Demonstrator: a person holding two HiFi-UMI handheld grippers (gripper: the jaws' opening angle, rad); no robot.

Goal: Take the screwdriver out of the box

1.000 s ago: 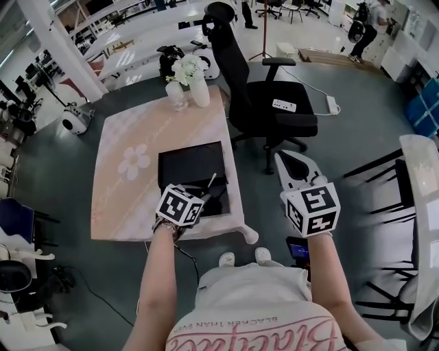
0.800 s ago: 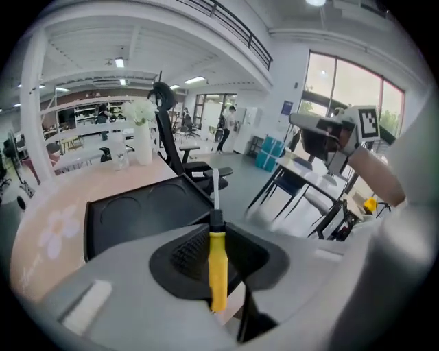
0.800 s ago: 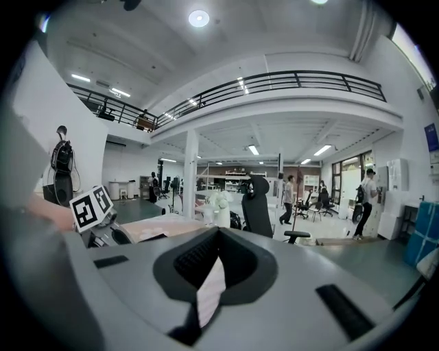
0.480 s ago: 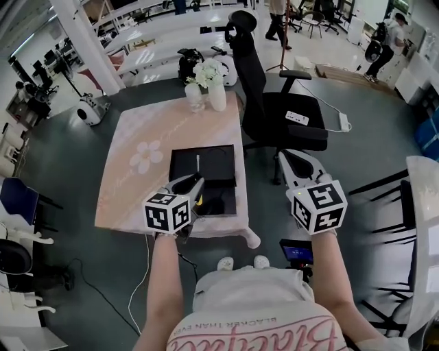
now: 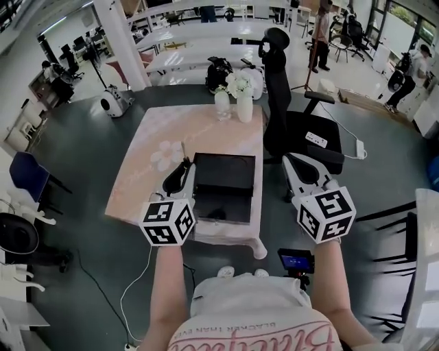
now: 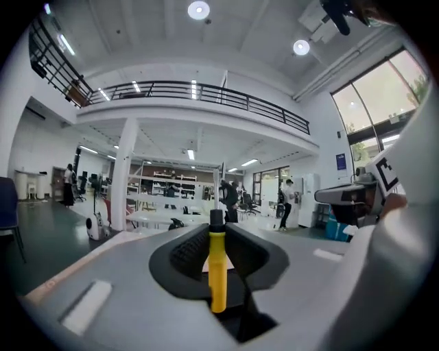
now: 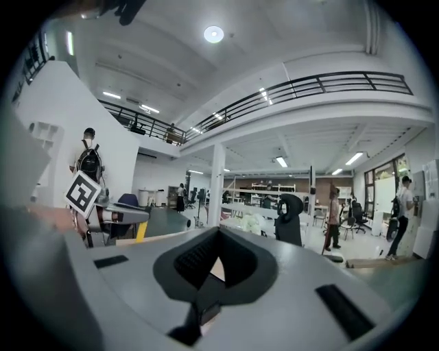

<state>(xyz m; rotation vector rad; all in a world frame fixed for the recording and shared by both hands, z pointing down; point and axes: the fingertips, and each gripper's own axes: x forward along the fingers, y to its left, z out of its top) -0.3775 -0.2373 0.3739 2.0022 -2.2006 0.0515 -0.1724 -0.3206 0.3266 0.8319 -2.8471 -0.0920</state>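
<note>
Bright, even indoor light from round ceiling lamps (image 6: 199,9) and strip lights, plus washed-out daylight through a tall window (image 6: 384,89) at the right of the left gripper view. Soft, faint shadows only, slightly darker beneath the worktop (image 5: 171,137). Heavy fisheye bending in all three views, with straight railings curved and black rounded corners in both gripper views. Out of focus up close on the grey body of the left tongs (image 6: 217,223); fairly crisp on the yellow screwdriver (image 6: 217,274). Distant hall mildly soft.
</note>
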